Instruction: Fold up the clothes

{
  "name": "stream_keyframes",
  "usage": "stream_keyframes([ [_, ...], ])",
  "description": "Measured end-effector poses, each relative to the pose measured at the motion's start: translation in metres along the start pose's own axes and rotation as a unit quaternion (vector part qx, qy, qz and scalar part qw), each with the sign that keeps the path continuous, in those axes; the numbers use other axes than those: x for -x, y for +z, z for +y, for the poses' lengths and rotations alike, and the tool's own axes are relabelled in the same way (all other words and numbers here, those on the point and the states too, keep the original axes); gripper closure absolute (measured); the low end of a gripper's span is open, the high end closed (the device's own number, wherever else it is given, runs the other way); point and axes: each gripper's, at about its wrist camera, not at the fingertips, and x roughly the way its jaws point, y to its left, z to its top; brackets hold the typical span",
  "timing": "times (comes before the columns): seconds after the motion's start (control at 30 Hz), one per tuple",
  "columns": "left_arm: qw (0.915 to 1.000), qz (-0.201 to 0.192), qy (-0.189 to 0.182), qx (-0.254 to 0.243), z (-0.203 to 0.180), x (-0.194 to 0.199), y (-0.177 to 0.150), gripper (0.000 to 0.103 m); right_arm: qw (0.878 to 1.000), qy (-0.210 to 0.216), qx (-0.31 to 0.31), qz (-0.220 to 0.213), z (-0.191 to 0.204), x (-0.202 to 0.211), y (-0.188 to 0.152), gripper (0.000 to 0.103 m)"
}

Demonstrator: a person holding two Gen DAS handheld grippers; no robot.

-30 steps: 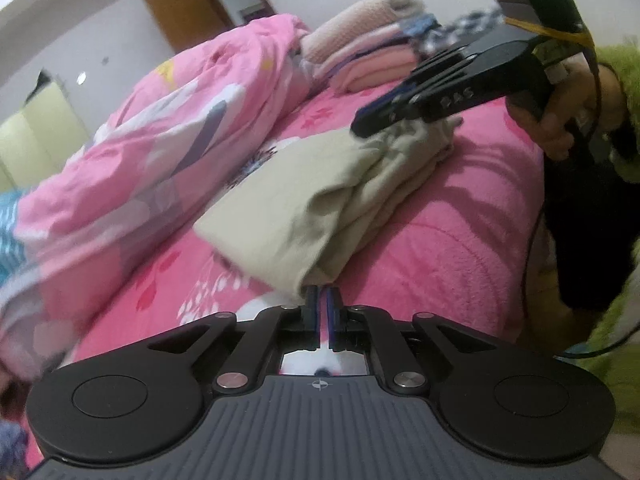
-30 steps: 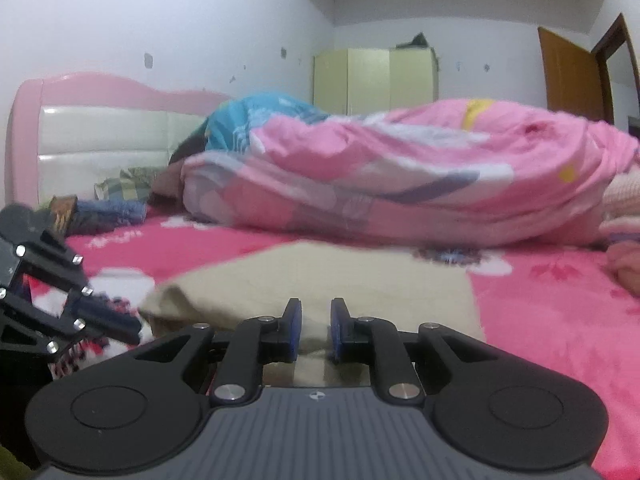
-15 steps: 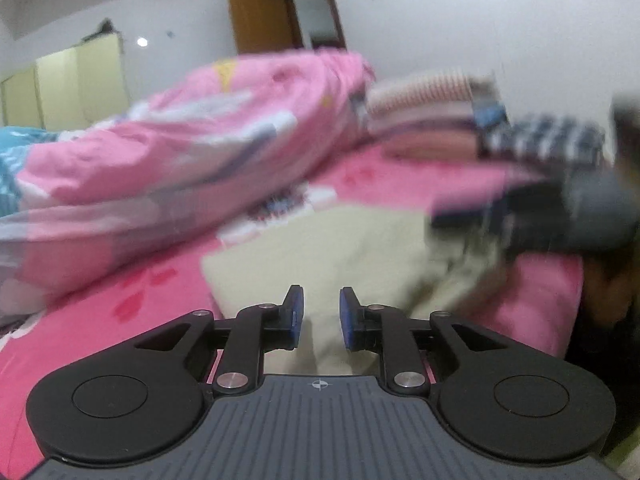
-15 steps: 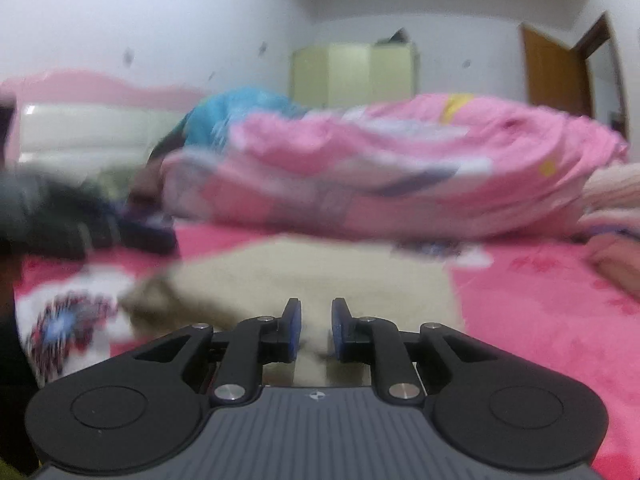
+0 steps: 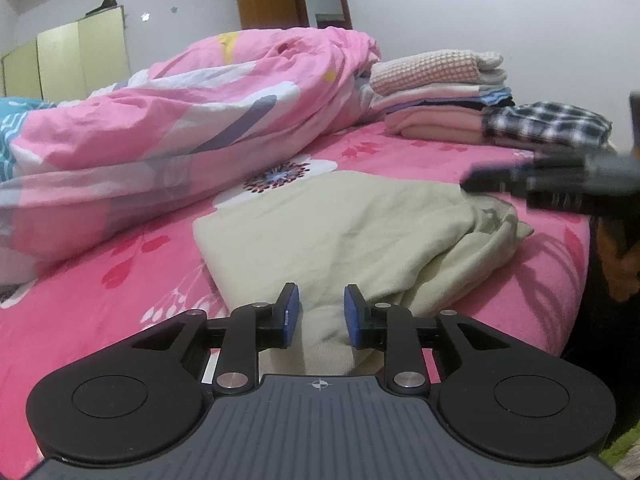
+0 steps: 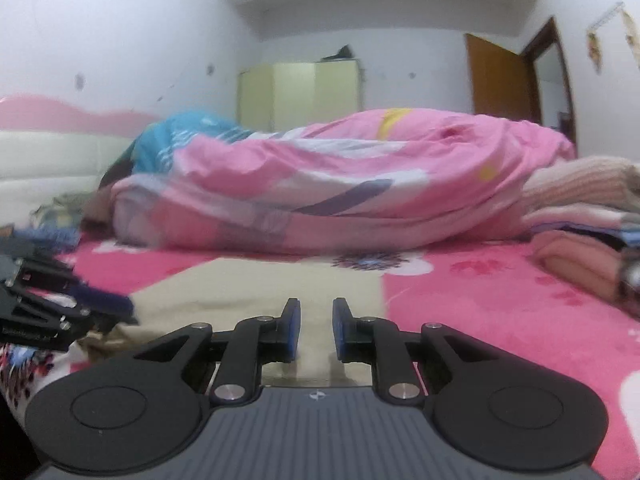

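Left wrist view: the left gripper (image 5: 322, 312), whose fingers have just been opening, stands parted around a fold of the beige garment (image 5: 344, 232) without pressing it; only this view shows the checked cloth (image 5: 548, 124) beside the stack of folded clothes (image 5: 436, 84) at 1 o'clock. Right wrist view: the right gripper (image 6: 316, 330), fingers slightly apart and gripping nothing, hovers at the garment's edge; only here the headboard (image 6: 52, 148) appears at 9 o'clock. The garment lies flat on the pink flowered bed (image 5: 400, 150), long axis from 4 towards 10 o'clock in the left view, before a pink quilt (image 6: 340, 184), a wardrobe (image 6: 298, 92) and a door (image 6: 496, 84).
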Motion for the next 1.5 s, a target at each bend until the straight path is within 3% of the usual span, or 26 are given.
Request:
stream_keyframes([
  [0.1,1.0,0.0,0.0,0.005,0.001,0.0,0.0,0.076,1.0,0.009,-0.005,0.026,-0.011,-0.011,-0.019,0.084],
  [0.17,1.0,0.002,0.001,0.005,0.001,0.0,0.001,0.075,0.999,0.015,-0.015,0.028,-0.017,-0.007,-0.012,0.084],
  [0.33,0.9999,0.002,-0.001,0.012,0.003,-0.001,0.002,0.074,0.995,-0.024,-0.09,-0.026,-0.05,0.021,0.022,0.084],
  [0.47,0.9999,0.003,0.0,0.011,0.002,-0.001,0.001,0.074,0.995,-0.012,-0.081,-0.049,-0.049,0.026,0.034,0.083],
  [0.7,1.0,0.004,0.002,0.009,0.002,0.0,0.001,0.074,0.998,0.004,-0.043,0.048,-0.031,-0.022,-0.016,0.084],
  [0.8,0.9999,0.004,0.002,0.009,0.002,-0.001,0.001,0.074,0.998,-0.001,-0.055,0.044,-0.034,-0.019,0.007,0.084],
  [0.93,0.9998,0.007,0.003,0.02,0.003,-0.002,0.002,0.074,1.0,0.009,-0.018,-0.003,-0.026,-0.021,0.036,0.084],
  [1.0,0.9996,0.007,0.005,0.025,0.003,-0.002,0.001,0.074,1.0,0.019,-0.008,0.013,-0.021,-0.038,0.033,0.084],
  [1.07,0.9995,0.008,0.003,0.031,0.003,-0.002,0.0,0.074,0.997,0.025,0.009,0.071,-0.015,-0.063,0.013,0.084],
  [1.1,0.9994,0.007,0.003,0.032,0.003,-0.002,0.0,0.074,0.996,0.026,0.011,0.081,-0.013,-0.069,0.002,0.084],
  [1.23,0.9994,0.005,0.0,0.036,0.005,-0.002,-0.001,0.074,0.996,0.032,-0.013,0.083,-0.017,-0.064,0.014,0.084],
  [1.4,0.9992,-0.002,-0.001,0.04,0.005,-0.001,-0.004,0.074,0.996,0.067,-0.048,0.043,-0.009,-0.046,0.046,0.084],
  [1.5,0.9991,-0.002,-0.003,0.043,0.007,-0.001,-0.003,0.074,0.994,0.091,-0.043,0.046,0.008,-0.053,0.046,0.084],
])
